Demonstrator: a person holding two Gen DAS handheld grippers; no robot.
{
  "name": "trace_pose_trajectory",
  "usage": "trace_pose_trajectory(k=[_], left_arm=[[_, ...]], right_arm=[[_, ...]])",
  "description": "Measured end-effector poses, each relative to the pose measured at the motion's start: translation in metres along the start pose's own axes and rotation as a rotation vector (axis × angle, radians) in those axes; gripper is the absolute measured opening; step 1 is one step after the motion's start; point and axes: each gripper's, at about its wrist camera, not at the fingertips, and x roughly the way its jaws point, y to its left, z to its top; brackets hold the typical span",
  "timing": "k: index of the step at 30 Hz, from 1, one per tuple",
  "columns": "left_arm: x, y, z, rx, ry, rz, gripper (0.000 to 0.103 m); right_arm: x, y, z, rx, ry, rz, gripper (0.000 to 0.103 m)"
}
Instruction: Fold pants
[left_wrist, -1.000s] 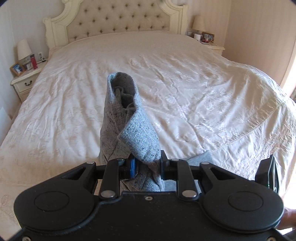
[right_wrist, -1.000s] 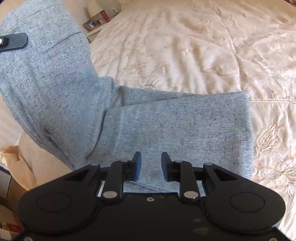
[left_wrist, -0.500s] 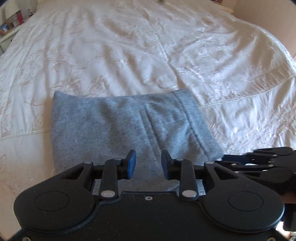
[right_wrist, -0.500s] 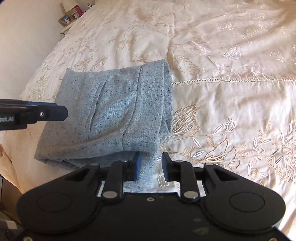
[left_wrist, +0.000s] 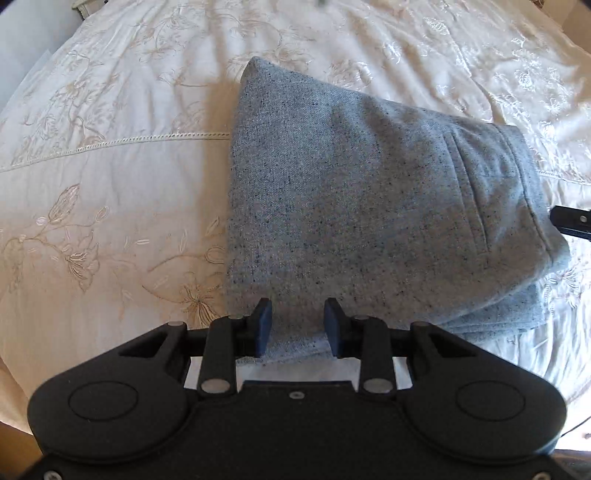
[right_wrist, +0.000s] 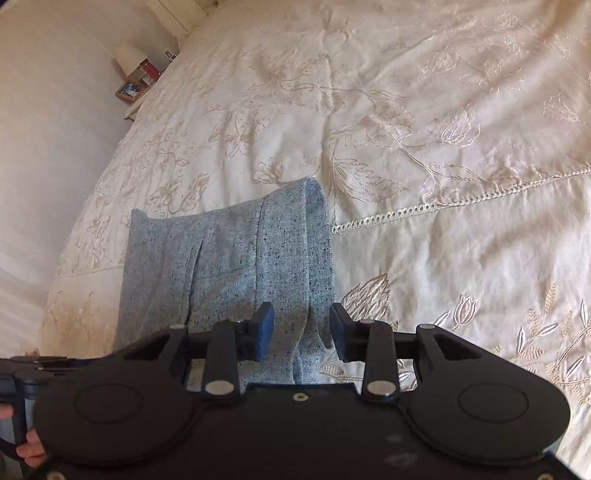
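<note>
I find the pants (left_wrist: 369, 206) folded into a grey stack, lying flat on the bedspread (left_wrist: 110, 184). My left gripper (left_wrist: 297, 326) and right gripper (right_wrist: 301, 332) both stand over its near edge, jaws opening, gripping nothing.

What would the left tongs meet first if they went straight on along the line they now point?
Probably the folded grey pants on the bedspread. The left tongs point steeply down, jaws opening, with the fabric's near edge showing between them; how near they are is unclear.
</note>
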Motion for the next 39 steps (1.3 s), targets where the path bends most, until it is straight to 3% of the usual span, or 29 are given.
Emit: trace_pose_trajectory(k=[2,4,6,7,9,10,11,12,13,20,23,29,36,37,39], left_arm=[[-0.008,-0.008,-0.009,0.0,-0.016,-0.036,0.041],[-0.014,-0.017,-0.016,0.013,-0.017,-0.084,0.041],[-0.016,-0.027,-0.02,0.037,-0.017,-0.116,0.041],[-0.017,-0.033,-0.024,0.053,-0.018,-0.131,0.041],[-0.017,-0.046,-0.03,0.086,-0.015,-0.152,0.041],[-0.014,-0.052,-0.031,0.103,-0.01,-0.153,0.041],[-0.014,-0.059,-0.033,0.125,-0.01,-0.151,0.041],[-0.012,-0.067,-0.033,0.147,-0.016,-0.15,0.041],[-0.012,-0.074,-0.034,0.168,-0.027,-0.146,0.041],[-0.008,-0.122,-0.033,0.375,-0.172,-0.116,0.042],[0.002,-0.131,-0.031,0.404,-0.193,-0.1,0.043],[0.03,-0.094,-0.031,0.293,-0.113,-0.013,0.046],[0.019,0.008,-0.041,-0.029,-0.091,0.094,0.044],[0.018,0.02,-0.043,-0.068,-0.082,0.066,0.037],[0.018,0.041,-0.047,-0.149,-0.035,0.061,0.038]], right_arm=[[0.023,-0.011,0.007,0.084,0.078,-0.045,0.04],[0.028,-0.016,0.008,0.113,0.093,-0.038,0.041],[0.034,-0.028,0.011,0.215,0.122,0.026,0.041],[0.034,-0.028,0.011,0.215,0.122,0.026,0.042],[0.038,-0.034,0.014,0.268,0.157,0.112,0.041],[0.037,-0.035,0.015,0.263,0.152,0.157,0.038],[0.032,-0.024,0.019,0.169,0.137,0.147,0.026],[0.032,-0.024,0.019,0.169,0.137,0.147,0.009],[0.025,-0.01,0.024,0.093,0.136,0.122,0.009],[-0.012,0.031,0.044,0.025,0.084,0.183,0.008],[-0.022,0.046,0.049,-0.008,0.074,0.203,0.008],[-0.033,0.053,0.05,-0.028,0.072,0.195,0.008],[-0.044,0.051,0.033,-0.026,0.086,0.195,0.008],[-0.042,0.049,0.029,-0.025,0.093,0.19,0.008],[-0.037,0.047,0.022,-0.027,0.102,0.174,0.009]])
